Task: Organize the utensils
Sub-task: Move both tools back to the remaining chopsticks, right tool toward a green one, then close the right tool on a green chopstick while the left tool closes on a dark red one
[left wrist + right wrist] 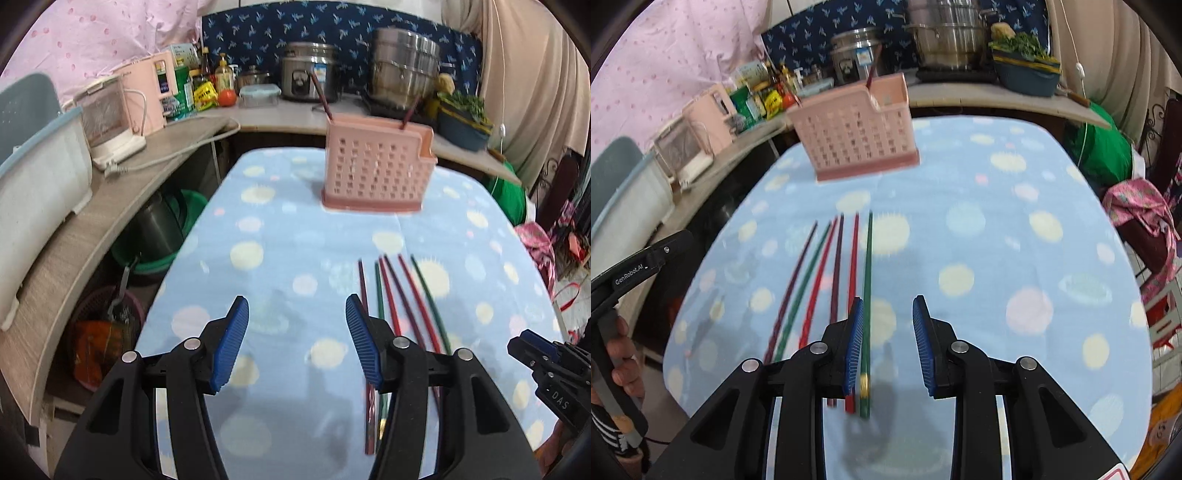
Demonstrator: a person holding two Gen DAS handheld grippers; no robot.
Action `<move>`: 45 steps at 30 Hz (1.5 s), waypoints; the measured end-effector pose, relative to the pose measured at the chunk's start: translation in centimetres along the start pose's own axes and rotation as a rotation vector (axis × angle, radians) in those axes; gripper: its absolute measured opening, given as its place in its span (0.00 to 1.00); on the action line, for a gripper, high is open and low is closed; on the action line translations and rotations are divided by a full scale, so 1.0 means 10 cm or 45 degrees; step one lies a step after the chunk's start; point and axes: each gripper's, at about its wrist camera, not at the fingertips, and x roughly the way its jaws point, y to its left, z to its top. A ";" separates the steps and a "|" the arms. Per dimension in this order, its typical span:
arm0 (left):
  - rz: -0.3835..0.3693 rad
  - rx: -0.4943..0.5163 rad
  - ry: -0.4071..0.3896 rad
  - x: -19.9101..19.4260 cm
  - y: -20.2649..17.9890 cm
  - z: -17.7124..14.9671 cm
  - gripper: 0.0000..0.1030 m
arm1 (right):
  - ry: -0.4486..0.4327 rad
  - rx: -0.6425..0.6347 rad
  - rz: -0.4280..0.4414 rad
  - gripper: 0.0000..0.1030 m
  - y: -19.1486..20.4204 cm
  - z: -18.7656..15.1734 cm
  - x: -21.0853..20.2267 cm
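Left gripper [297, 339]: black arms with blue ribbed pads, jaws standing well apart, nothing between them, poised above the blue spotted cloth [277, 229] that covered the table. Right gripper [888, 339]: same make, jaws set narrower but still parted, nothing pinched; its left pad [855, 347] lay in line with the near end of a green chopstick [867, 295], though contact could not be told. In the left wrist view the right gripper appeared at the lower right edge. In the right wrist view a hand [622, 354] held the left gripper's handle at the lower left edge. Loose chopsticks [827, 280]: six counted, lying flat on the cloth side by side, fanned slightly, in dark purple, green and red; they sat just to the right of the left gripper and to the left of the right gripper's centre. Pink utensil holder [376, 170]: perforated plastic, upright on the far part of the cloth, well apart from the loose chopsticks, with two dark chopsticks [323, 99] already standing in it and leaning outward. Beyond the table, a countertop [280, 118] carried a rice cooker [308, 72], a large steel pot [404, 68], a lidded food container [258, 96], a tomato [226, 97], bottles and packets [207, 81], a pink appliance [151, 92] and a dark basin of greens [463, 118]. Motion blur softened both views.
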 end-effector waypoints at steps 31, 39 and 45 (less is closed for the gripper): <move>-0.079 0.048 0.203 0.20 -0.24 -0.82 0.50 | 0.123 -0.088 -0.041 0.07 0.18 -0.53 0.37; -0.122 0.074 0.243 0.26 -0.33 -0.89 0.50 | 0.118 -0.067 -0.045 0.07 0.13 -0.52 0.37; -0.141 0.071 0.285 0.33 -0.37 -0.94 0.50 | 0.118 -0.066 -0.044 0.07 0.13 -0.52 0.37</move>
